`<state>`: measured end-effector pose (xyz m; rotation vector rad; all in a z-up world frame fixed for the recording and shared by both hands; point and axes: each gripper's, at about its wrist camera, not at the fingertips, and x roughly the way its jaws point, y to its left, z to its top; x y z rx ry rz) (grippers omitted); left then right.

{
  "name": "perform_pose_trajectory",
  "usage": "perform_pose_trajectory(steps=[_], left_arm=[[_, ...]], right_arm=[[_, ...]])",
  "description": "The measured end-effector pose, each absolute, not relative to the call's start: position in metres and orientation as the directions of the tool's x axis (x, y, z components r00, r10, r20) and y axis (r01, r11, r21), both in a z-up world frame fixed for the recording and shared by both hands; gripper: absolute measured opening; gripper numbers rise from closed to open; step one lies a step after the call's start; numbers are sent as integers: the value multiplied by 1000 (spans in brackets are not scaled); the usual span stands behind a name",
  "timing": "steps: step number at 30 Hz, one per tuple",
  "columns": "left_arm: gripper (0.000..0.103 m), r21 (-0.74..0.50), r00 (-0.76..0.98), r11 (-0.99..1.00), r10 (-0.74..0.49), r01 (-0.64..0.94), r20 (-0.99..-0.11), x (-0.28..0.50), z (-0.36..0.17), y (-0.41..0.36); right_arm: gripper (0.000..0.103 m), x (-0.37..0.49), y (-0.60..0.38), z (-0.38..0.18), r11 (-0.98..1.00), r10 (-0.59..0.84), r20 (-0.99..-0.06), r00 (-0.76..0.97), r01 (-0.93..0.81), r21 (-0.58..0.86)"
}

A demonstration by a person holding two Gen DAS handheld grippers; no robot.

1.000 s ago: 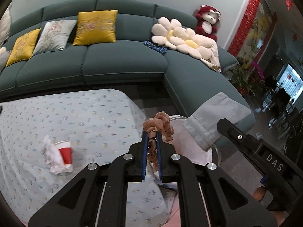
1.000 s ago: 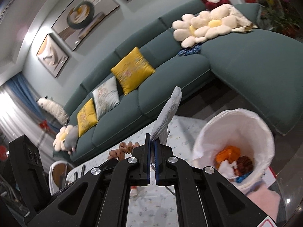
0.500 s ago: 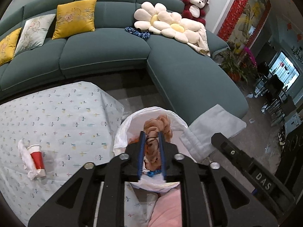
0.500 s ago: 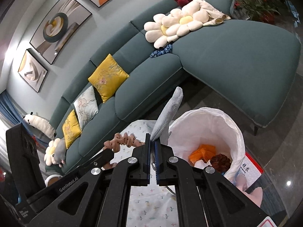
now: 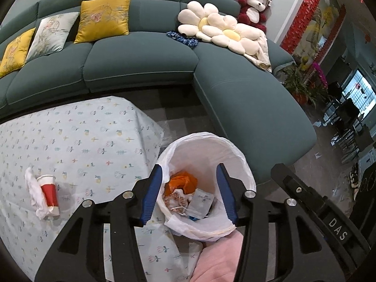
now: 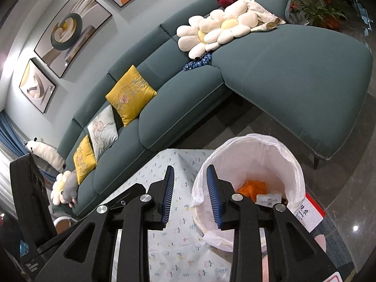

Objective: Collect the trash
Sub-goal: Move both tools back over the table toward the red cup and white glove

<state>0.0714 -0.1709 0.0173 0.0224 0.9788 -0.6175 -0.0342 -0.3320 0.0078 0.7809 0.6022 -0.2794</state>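
A bin with a white liner [image 5: 206,138] stands on the floor at the table's corner. My left gripper [image 5: 188,166] hangs over it, its jaws opening with nothing between them. Inside the bin lie an orange wrapper [image 5: 181,181], a brownish ruffled scrunchie [image 5: 175,198] and a grey packet [image 5: 201,202]. My right gripper [image 6: 190,167] is over the table edge just left of the bin [image 6: 258,141], its jaws also opening and empty. The grey packet [image 6: 268,198] shows in the bin beside it. A red paper cup [image 5: 48,193] lies with a crumpled white tissue [image 5: 31,188] on the table.
The table wears a pale flowered cloth [image 5: 82,129]. A teal corner sofa [image 5: 141,58] with cushions runs behind the table and the bin. A red and white box [image 6: 310,213] sits on the floor beside the bin. Pink fabric [image 5: 216,258] is below the bin.
Both grippers moved over toward the bin and opened. The scrunchie left the left jaws and the grey packet left the right jaws; both now lie in the bin.
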Motion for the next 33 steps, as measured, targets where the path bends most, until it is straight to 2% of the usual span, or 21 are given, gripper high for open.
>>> perform_pose_trajectory(steps=[3,5,11,17,21,25,29,33], left_arm=[[46,-253,408,841,-468,479,-784,74,15,-160],[46,-255,412,846,-464,468,-784,75,15,-153],[46,-260,430,864,-451,432,-782,80,15,-130],[46,-272,444,878,-441,394,-780,84,15,-108],[53,-276,456,891,-426,360,-782,88,12,-90],[54,-282,464,906,-407,317,-787,91,6,-69],[65,-289,472,925,-374,245,-798,96,-5,-39],[66,-292,469,938,-345,185,-813,101,-17,-14]], right_arm=[[33,-32,-326,5,688,-13,-616,787,454,566],[39,-31,-321,5,689,-12,-621,784,457,563],[40,-23,-303,7,714,5,-630,777,439,546],[45,-16,-283,8,739,18,-641,767,421,525],[46,-11,-272,8,753,27,-649,760,411,514],[50,-5,-259,8,771,35,-660,751,400,495],[50,3,-242,3,788,54,-675,736,384,482],[51,10,-221,-3,807,81,-692,717,360,467]])
